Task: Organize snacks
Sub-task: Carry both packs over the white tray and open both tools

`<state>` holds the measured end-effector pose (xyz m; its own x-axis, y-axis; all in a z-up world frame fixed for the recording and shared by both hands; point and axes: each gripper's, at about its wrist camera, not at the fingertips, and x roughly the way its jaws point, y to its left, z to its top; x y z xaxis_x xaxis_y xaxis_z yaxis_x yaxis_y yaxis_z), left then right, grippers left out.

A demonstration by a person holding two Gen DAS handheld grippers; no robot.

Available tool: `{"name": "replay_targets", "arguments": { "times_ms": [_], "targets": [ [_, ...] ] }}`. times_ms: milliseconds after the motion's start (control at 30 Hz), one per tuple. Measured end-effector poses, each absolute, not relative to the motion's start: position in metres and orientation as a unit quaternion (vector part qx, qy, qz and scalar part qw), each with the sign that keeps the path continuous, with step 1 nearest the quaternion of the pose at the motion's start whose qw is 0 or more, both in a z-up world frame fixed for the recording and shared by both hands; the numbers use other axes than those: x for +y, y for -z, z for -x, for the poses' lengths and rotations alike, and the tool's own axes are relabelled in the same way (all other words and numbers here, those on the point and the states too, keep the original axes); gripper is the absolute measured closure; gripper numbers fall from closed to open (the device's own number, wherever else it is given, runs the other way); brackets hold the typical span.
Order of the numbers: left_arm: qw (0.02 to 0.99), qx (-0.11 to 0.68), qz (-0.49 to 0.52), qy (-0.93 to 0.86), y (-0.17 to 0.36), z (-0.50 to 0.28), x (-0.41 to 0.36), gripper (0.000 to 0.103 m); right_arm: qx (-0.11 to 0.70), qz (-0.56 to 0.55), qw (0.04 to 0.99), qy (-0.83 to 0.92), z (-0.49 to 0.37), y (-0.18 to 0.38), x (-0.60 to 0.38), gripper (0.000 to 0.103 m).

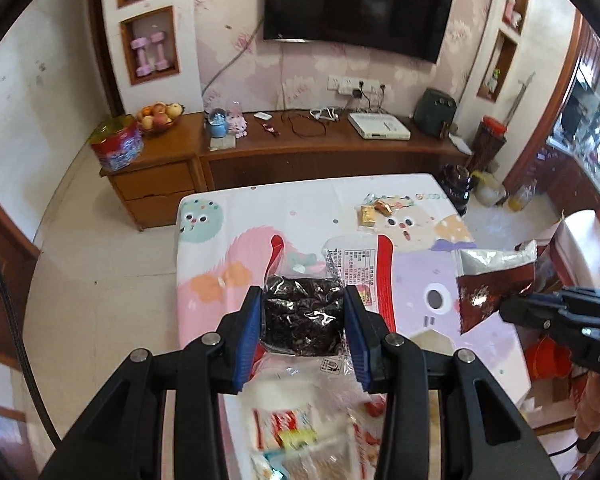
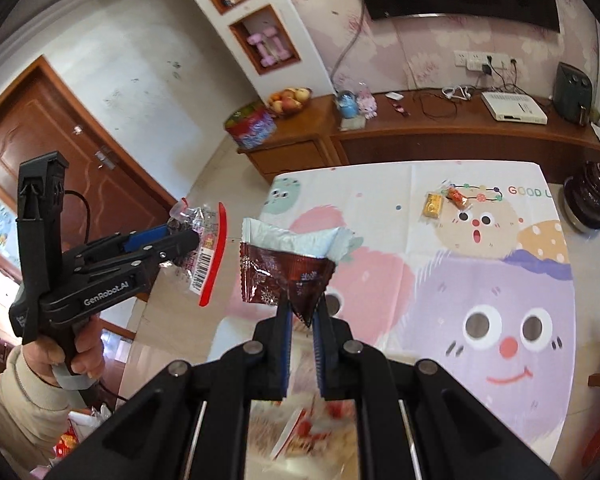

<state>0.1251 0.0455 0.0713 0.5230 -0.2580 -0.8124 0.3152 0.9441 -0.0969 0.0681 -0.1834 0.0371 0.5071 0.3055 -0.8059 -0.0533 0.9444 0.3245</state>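
Note:
My left gripper (image 1: 302, 322) is shut on a clear bag of dark dried fruit (image 1: 300, 316) with a red and white label, held above the table. It also shows in the right wrist view (image 2: 204, 240), at the tips of the left gripper (image 2: 192, 240). My right gripper (image 2: 302, 316) is shut on the corner of a dark red foil snack packet (image 2: 284, 276) with a silver top, held in the air. That packet (image 1: 492, 288) shows at the right of the left wrist view, at the right gripper (image 1: 508, 312).
The table (image 2: 440, 280) has a cartoon-print cloth. Two small wrapped snacks, one yellow (image 2: 432, 204) and one orange (image 2: 458, 198), lie near its far edge. More snack packets (image 1: 300, 436) lie below the grippers. A dark pot (image 2: 590, 200) stands right. A wooden cabinet (image 1: 300, 148) runs behind.

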Motion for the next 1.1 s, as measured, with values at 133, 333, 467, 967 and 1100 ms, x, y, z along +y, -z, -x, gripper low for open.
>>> {"name": "replay_targets", "arguments": {
  "times_ms": [133, 333, 467, 967, 1100],
  "targets": [
    [0.880, 0.453, -0.020, 0.146, -0.076, -0.082, 0.054, 0.065, 0.479, -0.120, 0.862, -0.115, -0.038, -0.046, -0.173, 0.094],
    [0.880, 0.458, -0.006, 0.125, -0.070, -0.038, 0.063, 0.065, 0.476, -0.104, 0.865, -0.123, -0.002, -0.050, -0.157, 0.094],
    [0.878, 0.464, 0.006, 0.115, -0.061, -0.023, 0.066, 0.065, 0.477, -0.093, 0.866, -0.121, 0.012, -0.048, -0.149, 0.094],
    [0.864, 0.495, -0.013, 0.086, -0.033, -0.011, 0.058, 0.061, 0.511, -0.066, 0.851, -0.102, 0.030, -0.028, -0.135, 0.091],
    [0.864, 0.498, -0.018, 0.072, -0.030, -0.010, 0.059, 0.021, 0.529, -0.063, 0.842, -0.086, 0.031, -0.021, -0.132, 0.088]
  ]
}}
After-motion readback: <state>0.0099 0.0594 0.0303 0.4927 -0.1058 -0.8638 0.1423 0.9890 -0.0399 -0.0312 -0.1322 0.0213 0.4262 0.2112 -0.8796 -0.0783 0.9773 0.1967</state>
